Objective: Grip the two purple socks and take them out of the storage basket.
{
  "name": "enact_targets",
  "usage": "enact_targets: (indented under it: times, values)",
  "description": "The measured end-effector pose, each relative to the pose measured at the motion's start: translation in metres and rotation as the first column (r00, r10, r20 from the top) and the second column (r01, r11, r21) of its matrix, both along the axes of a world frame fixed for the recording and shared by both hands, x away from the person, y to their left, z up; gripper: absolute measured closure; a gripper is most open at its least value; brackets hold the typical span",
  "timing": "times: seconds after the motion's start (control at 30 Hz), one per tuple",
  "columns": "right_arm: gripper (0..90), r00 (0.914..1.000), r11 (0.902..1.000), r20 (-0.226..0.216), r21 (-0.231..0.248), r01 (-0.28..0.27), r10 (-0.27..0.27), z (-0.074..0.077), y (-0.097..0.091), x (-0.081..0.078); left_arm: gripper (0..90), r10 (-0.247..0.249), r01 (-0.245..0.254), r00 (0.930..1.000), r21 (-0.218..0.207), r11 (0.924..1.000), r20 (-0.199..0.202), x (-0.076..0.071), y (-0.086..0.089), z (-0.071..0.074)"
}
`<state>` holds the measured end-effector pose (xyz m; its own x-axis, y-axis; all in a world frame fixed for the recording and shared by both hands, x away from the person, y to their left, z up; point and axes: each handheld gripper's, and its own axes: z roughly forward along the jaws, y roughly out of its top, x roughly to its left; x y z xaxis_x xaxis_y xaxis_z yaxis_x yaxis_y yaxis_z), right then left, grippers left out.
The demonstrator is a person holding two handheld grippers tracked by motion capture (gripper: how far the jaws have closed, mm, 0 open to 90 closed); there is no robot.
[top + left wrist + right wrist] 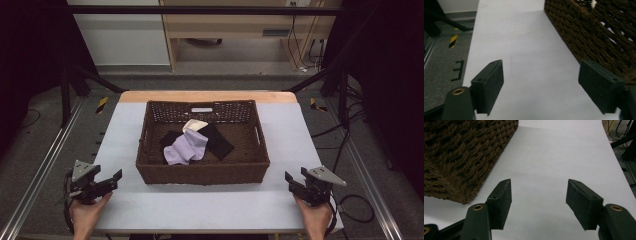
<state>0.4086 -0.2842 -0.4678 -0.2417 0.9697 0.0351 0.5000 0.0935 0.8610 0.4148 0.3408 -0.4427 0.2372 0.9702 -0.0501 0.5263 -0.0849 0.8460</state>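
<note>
A brown wicker basket stands in the middle of the white table. Inside it lie a lilac cloth, a cream cloth and black cloths. My left gripper rests at the table's near left corner, open, with nothing between its jaws. In the left gripper view the basket's side wall runs along the right. My right gripper sits at the near right corner, open and holding nothing. In the right gripper view the basket's corner is at the left.
Metal rails run along both sides of the table, and black cables lie on the floor at the right. A wooden bench stands beyond the far edge. Bare table surface surrounds the basket on all sides.
</note>
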Motion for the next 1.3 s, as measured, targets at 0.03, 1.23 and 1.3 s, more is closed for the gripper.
enact_targets:
  times: [0.03,1.23,1.3]
  values:
    - [37.1,1.0000,1.0000,-0.008,0.001,-0.001,0.001,0.000,0.000,0.000,22.0,-0.002,0.003,0.9999,-0.014,0.9999,0.012,-0.001,0.001,0.002]
    - [34.7,0.9997,0.9997,0.003,-0.004,-0.024,0.024,0.004,0.004,0.002,33.6,-0.110,0.120,0.9825,-0.057,0.9912,0.150,0.012,-0.028,0.069]
    - [35.3,0.9997,0.9997,0.001,0.003,-0.024,0.024,0.004,0.004,0.002,34.4,-0.117,0.127,0.9800,-0.048,0.9908,0.161,0.013,-0.033,0.074]
